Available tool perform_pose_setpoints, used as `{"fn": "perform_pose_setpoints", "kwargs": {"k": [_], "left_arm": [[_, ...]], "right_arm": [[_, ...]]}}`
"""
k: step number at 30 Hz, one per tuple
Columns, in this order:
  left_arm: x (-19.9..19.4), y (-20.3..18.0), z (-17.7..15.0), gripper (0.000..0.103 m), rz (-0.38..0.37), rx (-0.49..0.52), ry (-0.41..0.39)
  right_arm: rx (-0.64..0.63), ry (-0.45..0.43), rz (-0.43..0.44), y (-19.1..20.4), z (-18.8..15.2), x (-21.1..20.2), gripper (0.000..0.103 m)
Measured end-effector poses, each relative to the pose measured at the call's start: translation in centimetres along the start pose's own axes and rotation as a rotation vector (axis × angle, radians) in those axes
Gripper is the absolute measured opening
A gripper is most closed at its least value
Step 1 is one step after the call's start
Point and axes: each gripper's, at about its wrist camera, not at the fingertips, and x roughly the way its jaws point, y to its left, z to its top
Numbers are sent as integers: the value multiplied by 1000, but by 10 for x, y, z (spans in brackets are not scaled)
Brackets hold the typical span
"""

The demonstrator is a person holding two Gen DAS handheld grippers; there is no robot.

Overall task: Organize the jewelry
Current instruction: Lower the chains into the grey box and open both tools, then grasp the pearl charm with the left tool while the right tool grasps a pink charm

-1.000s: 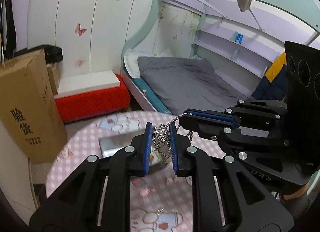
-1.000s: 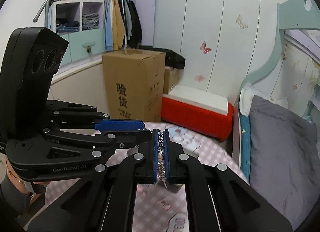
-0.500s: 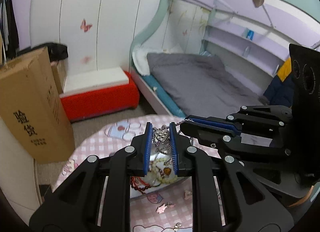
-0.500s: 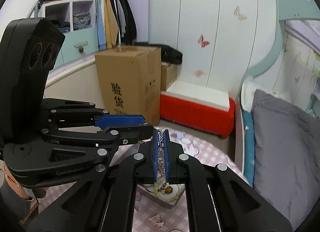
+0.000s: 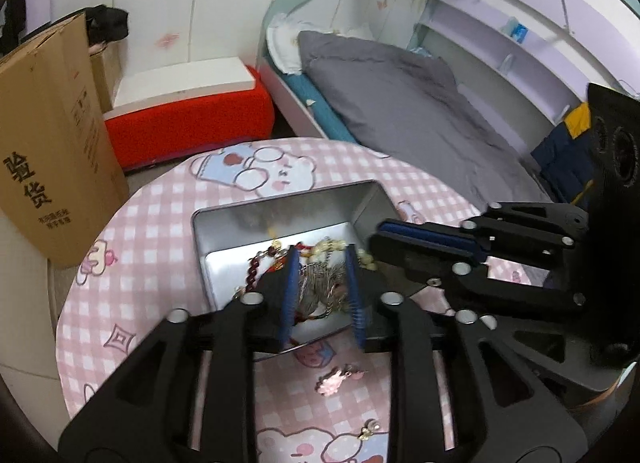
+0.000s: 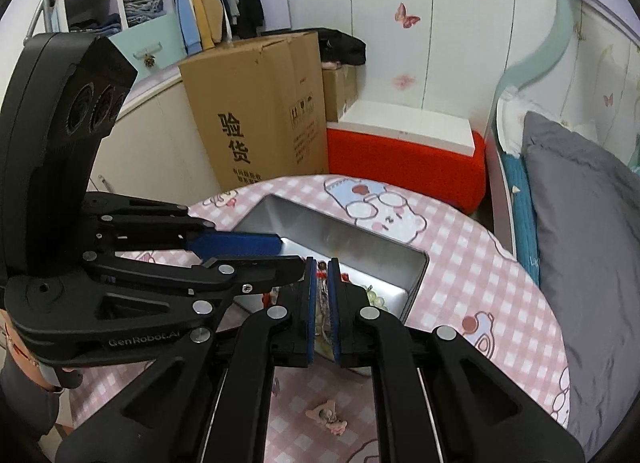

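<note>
While beads & chains are already being held in the open rectangular silver tin [image 5: 280,219], the left gripper [image 5: 322,295], jaws apart, is being poised over it, the right gripper [image 6: 322,303] is being kept nearly closed around a thin silver chain [image 6: 322,299], & pink clips [image 5: 334,381] on the pink checked tablecloth [image 5: 152,263] are being left to collect.

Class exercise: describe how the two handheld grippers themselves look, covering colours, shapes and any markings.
Both the left gripper and the right gripper are matte black linkage frames dotted with round silver rivets. Their fingers carry ribbed blue pads. Each has a tall black housing with round lens openings. The left one reads "GenRobot.AI" in white. No cables show.

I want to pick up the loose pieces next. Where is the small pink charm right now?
In the left wrist view, the pink charm lies on the checked tablecloth, outside the metal tin, just in front of its near wall.
</note>
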Motion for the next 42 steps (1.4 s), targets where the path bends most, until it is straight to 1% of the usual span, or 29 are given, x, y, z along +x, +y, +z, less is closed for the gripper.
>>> {"fn": "perform_pose_setpoints", "kwargs": {"k": [1,3,4,6,9,11,16,18,20,25,29,33,37,42], "left_arm": [[-1,1,-1,38,8,-5,-2],[-7,5,-2,55,19,-27,-20],[-12,6,-4,57,13,-34,-33],[-22,5,-5,57,7,-30,-54],[-37,-3,-8,57,20,-14,-83],[-47,-8,-9,57,22,-9,-102],[-77,-27,-21,58,70,18,-164],[-85,-33,-28,61,92,28,-184],[-91,-39,-35,61,116,36,-193],[-100,-56,-55,62,137,58,-201],[-100,-61,-68,64,148,62,-189],[-90,-63,-84,64,151,51,-156],[-76,-59,-101,64,167,34,-115],[-53,-58,-122,64,168,27,-42]], "right_arm": [[4,2,1,0,0,-1,5],[11,0,1,0,-2,-7,7],[14,-2,-3,-1,-2,-9,11],[18,-13,-15,0,-2,-19,16],[10,-29,-16,4,-2,-32,18],[1,-45,-17,9,-4,-44,21],[-9,-74,-21,17,-11,-67,29],[-5,-89,-25,20,-17,-78,31],[1,-99,-26,21,-23,-86,35],[14,-106,-34,22,-39,-99,39],[42,-101,-32,20,-58,-104,41],[69,-86,-27,17,-76,-104,41],[90,-64,-20,15,-91,-100,41],[111,-29,-14,12,-110,-90,42]]}}
